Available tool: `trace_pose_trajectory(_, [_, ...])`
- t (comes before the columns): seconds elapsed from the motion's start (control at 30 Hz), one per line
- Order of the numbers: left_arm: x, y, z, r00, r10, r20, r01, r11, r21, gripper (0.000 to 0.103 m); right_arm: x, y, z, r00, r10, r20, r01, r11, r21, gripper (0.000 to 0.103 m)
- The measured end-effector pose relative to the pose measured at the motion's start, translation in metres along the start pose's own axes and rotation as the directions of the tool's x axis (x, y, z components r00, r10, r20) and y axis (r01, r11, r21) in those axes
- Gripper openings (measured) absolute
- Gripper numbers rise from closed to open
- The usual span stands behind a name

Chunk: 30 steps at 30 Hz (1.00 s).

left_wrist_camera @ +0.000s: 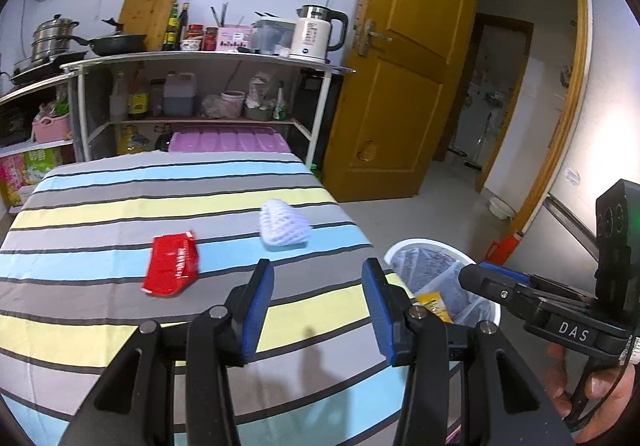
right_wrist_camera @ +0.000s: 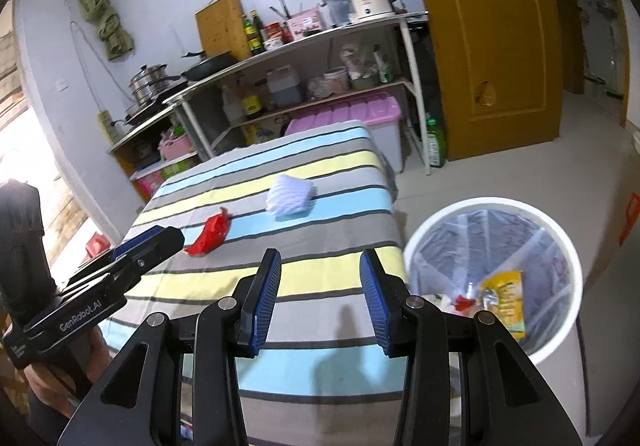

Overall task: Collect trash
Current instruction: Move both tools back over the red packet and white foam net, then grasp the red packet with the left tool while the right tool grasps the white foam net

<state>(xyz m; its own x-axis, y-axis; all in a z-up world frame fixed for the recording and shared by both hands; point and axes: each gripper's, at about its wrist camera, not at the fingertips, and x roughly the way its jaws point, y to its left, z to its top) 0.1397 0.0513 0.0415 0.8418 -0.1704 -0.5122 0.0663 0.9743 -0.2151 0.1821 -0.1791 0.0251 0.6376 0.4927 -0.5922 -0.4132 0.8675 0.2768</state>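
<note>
1. Currently both grippers, left gripper (left_wrist_camera: 318, 310) and right gripper (right_wrist_camera: 320, 298), hang spread and empty above the striped table (left_wrist_camera: 100, 214).
2. Red wrapper (left_wrist_camera: 172, 264) and white foam net (left_wrist_camera: 284, 224) lie mid-table, apart.
3. Bin (right_wrist_camera: 560, 238) stands beside the table's right edge; pinch the wrapper by an edge, low.

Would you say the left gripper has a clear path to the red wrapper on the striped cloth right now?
Probably yes. The left gripper is open and empty, and the red wrapper lies flat ahead with only bare striped cloth between; the white foam net sits off to the side.

One red wrapper (left_wrist_camera: 171, 265), one foam net (left_wrist_camera: 283, 223), one bin (right_wrist_camera: 560, 230), perhaps three scraps inside.
</note>
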Motion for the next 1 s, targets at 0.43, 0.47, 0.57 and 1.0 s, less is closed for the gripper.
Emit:
trace_pose_trajectory(0.43, [-0.003,0.052,-0.003,0.996,0.091,0.003,-0.090,0.994,-0.055,0.050,0.031,0.023,0.009,0.999,0.028,-0.026,-0.029,0.999,-0.041,0.042])
trace_pose_trajectory(0.47, [-0.003,0.056,-0.003,0.995,0.098,0.003,-0.098,0.993,-0.060,0.051,0.033,0.024,0.009,0.999,0.029,-0.028,-0.030,0.999,-0.044,0.042])
trace_pose_trajectory(0.57, [0.001,0.068,-0.002,0.993,0.121,-0.001,-0.120,0.990,-0.069,0.053,0.044,0.028,0.012,0.999,0.034,-0.041,-0.036,0.998,-0.051,0.043])
trace_pose_trajectory(1.0, [0.050,0.106,-0.007,0.981,0.167,-0.095,-0.175,0.980,-0.090,0.058,0.091,0.040,0.027,0.995,0.041,-0.088,-0.048,0.995,-0.086,0.044])
